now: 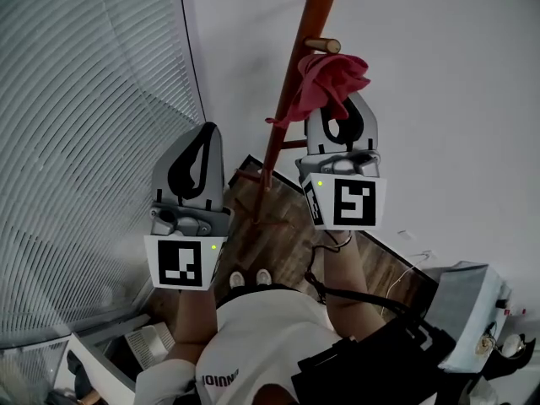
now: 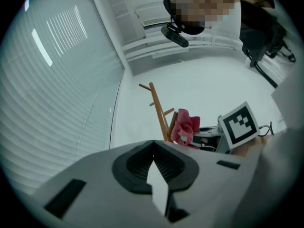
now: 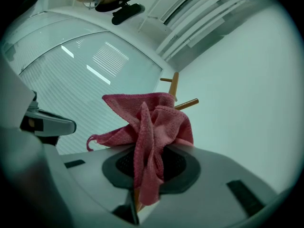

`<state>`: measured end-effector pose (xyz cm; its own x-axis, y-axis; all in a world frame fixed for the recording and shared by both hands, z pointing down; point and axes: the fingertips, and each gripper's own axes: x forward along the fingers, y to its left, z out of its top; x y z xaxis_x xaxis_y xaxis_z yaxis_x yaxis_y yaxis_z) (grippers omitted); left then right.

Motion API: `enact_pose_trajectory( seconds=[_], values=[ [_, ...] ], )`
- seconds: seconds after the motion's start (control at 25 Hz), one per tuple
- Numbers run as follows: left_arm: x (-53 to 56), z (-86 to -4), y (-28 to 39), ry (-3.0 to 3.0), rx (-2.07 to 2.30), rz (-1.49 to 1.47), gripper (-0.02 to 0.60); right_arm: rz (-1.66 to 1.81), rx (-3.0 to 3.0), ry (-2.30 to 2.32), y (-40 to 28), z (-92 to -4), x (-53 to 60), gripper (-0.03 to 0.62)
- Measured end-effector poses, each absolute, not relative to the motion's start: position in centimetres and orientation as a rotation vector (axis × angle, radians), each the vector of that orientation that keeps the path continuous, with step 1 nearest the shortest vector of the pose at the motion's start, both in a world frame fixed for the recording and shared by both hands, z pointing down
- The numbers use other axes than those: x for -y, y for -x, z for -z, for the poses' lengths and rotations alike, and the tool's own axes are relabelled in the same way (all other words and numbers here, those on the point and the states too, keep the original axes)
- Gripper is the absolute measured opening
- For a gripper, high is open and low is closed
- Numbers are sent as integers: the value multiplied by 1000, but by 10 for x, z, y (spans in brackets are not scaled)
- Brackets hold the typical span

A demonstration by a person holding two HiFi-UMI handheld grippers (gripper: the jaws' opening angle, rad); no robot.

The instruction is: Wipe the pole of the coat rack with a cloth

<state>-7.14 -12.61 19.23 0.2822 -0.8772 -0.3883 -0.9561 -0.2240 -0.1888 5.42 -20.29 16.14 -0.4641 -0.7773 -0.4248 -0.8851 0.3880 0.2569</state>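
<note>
The coat rack's red-brown pole [image 1: 287, 108] slants up the white wall, with a short peg [image 1: 322, 45] near its top. My right gripper [image 1: 339, 108] is shut on a crumpled pink cloth [image 1: 325, 81], which lies against the pole just below that peg. In the right gripper view the cloth [image 3: 148, 132] bunches between the jaws of the right gripper [image 3: 147, 158], and the pole top [image 3: 174, 84] shows behind it. My left gripper [image 1: 205, 137] is shut and empty, to the left of the pole and apart from it. The left gripper [image 2: 153, 150] looks toward the rack [image 2: 159, 109] and cloth [image 2: 185, 126].
Window blinds [image 1: 76, 142] fill the left side, and the white wall [image 1: 456, 99] stands behind the rack. The rack's base [image 1: 253, 175] rests on a wooden floor [image 1: 278, 234] far below, near the person's shoes [image 1: 250, 278]. A grey box-like device [image 1: 468, 310] sits at lower right.
</note>
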Motion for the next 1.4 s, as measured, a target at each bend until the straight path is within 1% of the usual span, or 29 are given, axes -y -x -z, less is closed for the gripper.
enact_pose_trajectory(
  seconds=[1.4],
  values=[
    [130, -209, 90, 2206, -1692, -298, 14, -543, -2485, 1555, -51, -206, 219, 86]
  ],
)
